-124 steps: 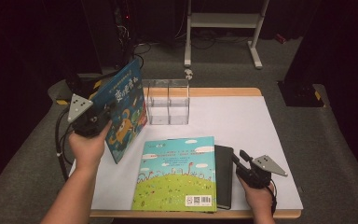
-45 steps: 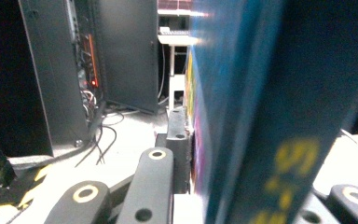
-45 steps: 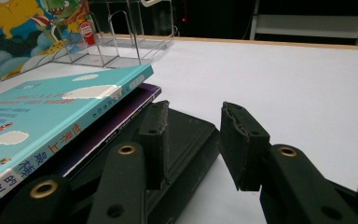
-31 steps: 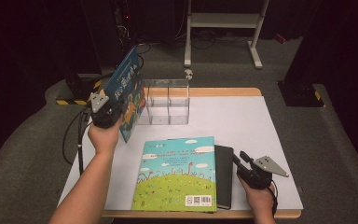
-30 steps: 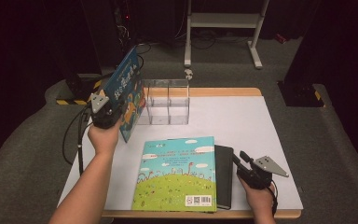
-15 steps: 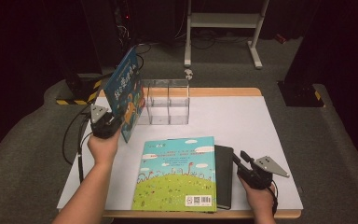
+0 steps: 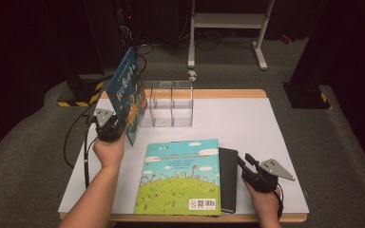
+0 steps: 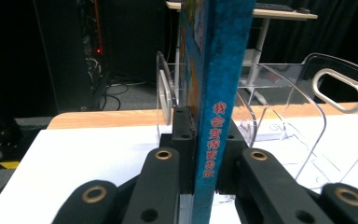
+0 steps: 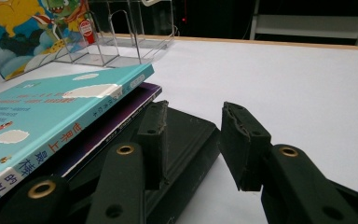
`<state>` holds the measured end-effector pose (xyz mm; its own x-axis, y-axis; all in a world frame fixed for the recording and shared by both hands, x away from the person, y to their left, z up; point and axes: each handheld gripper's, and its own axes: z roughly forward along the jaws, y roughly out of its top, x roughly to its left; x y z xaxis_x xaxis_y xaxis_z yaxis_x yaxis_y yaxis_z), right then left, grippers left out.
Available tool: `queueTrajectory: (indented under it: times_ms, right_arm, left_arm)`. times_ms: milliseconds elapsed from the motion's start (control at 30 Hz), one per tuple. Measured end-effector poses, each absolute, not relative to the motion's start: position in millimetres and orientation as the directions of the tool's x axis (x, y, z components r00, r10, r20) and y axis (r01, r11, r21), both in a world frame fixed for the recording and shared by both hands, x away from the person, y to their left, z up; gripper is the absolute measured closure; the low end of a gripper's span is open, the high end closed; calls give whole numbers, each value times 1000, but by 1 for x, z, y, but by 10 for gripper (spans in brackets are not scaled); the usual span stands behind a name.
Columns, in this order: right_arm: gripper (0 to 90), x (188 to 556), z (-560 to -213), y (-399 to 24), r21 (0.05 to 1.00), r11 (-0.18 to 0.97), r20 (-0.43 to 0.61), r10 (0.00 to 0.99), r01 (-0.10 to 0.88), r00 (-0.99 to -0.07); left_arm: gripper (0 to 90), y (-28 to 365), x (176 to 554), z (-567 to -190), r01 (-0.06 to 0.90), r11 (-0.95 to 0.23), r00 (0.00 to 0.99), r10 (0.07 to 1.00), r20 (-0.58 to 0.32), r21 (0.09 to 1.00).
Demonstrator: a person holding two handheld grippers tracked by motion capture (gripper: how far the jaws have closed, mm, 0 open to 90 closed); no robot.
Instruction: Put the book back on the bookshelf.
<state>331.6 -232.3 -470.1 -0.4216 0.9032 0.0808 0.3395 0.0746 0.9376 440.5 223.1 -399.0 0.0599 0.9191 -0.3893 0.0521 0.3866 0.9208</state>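
Note:
My left gripper is shut on the spine of a blue picture book, holding it upright and tilted at the left end of a clear acrylic rack. In the left gripper view the jaws clamp the spine and have just closed further on it. A teal picture book lies flat at the front, on a black notebook. My right gripper rests open at the notebook's right edge; its left jaw stands over the black notebook and its right jaw over bare table.
The rack's clear dividers stand just right of the held book. A purple cover shows beneath the teal book. White table surface stretches right of the rack. A metal stand is on the floor beyond.
Four seconds ago the blue book was left of the rack; it now stands against it. Over the last second the left hand slid slightly nearer along it. The right gripper kept still.

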Motion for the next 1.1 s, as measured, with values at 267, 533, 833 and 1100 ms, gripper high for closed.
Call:
queueTrajectory:
  times_ms: [267, 533, 833, 1100]
  right_arm:
    - [614, 332, -470, -232, 938, 77, 79, 903, 338, -423]
    - [616, 331, -469, -233, 939, 75, 79, 903, 336, -422]
    - [616, 332, -470, -233, 938, 75, 79, 903, 337, -423]
    - [616, 332, -470, -233, 937, 75, 81, 903, 340, -422]
  left_arm:
    - [822, 218, 444, -399, 46, 359, 56, 931, -362, 932]
    - [822, 214, 449, -399, 42, 351, 50, 934, -353, 935]
    - [822, 213, 452, -399, 45, 347, 47, 936, -349, 937]
    - [820, 214, 454, -398, 46, 352, 47, 934, -354, 935]
